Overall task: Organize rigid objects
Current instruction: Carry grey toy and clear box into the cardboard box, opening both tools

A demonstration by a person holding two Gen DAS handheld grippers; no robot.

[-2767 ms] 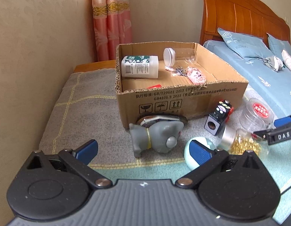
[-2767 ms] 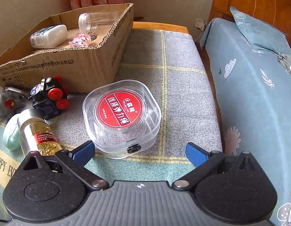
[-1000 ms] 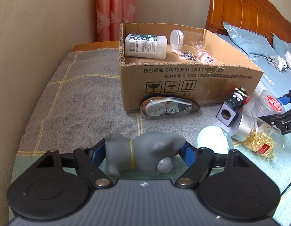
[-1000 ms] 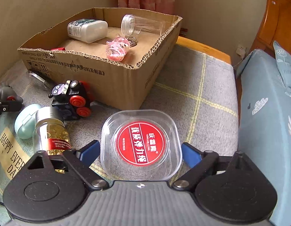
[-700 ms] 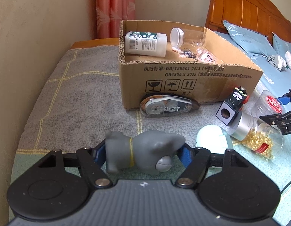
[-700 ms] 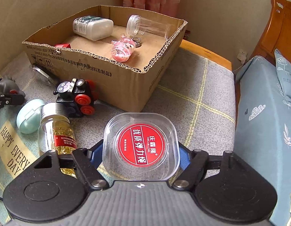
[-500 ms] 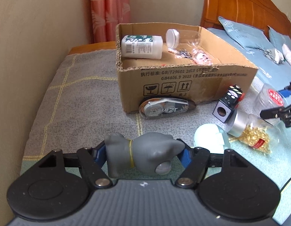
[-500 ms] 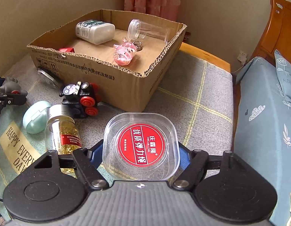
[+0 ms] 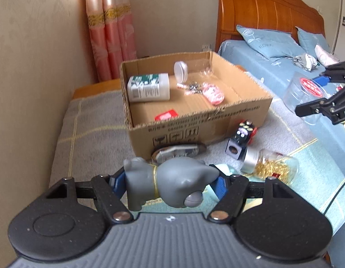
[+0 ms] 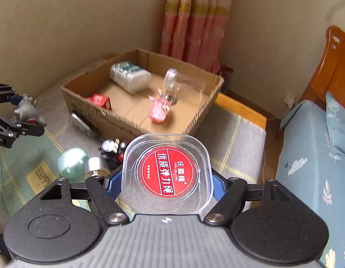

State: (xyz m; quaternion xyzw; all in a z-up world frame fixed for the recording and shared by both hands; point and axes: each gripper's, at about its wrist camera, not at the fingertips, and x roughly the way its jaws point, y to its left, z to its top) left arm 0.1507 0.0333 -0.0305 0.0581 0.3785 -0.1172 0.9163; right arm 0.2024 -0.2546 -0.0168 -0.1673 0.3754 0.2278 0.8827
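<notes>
My left gripper (image 9: 170, 182) is shut on a grey toy figure (image 9: 168, 182) and holds it in the air in front of the cardboard box (image 9: 194, 122). My right gripper (image 10: 164, 184) is shut on a clear plastic case with a red round label (image 10: 166, 174), lifted above the blanket near the box (image 10: 127, 125). The box holds a white bottle (image 9: 149, 87), a clear jar (image 9: 190, 70), a pink charm (image 9: 213, 92) and a small red packet (image 9: 165, 115). The right gripper with the case shows at the right of the left wrist view (image 9: 315, 93).
On the blanket by the box lie a tape dispenser (image 9: 179, 154), a black toy with red wheels (image 9: 241, 138), a jar of gold bits (image 9: 270, 166) and a pale green round case (image 10: 73, 162). A wall stands at the left, a bed (image 9: 284, 51) at the right.
Both grippers closed on their objects and lifted them: the grey toy and the clear case have risen off the blanket, and both views now look down into the box from higher up.
</notes>
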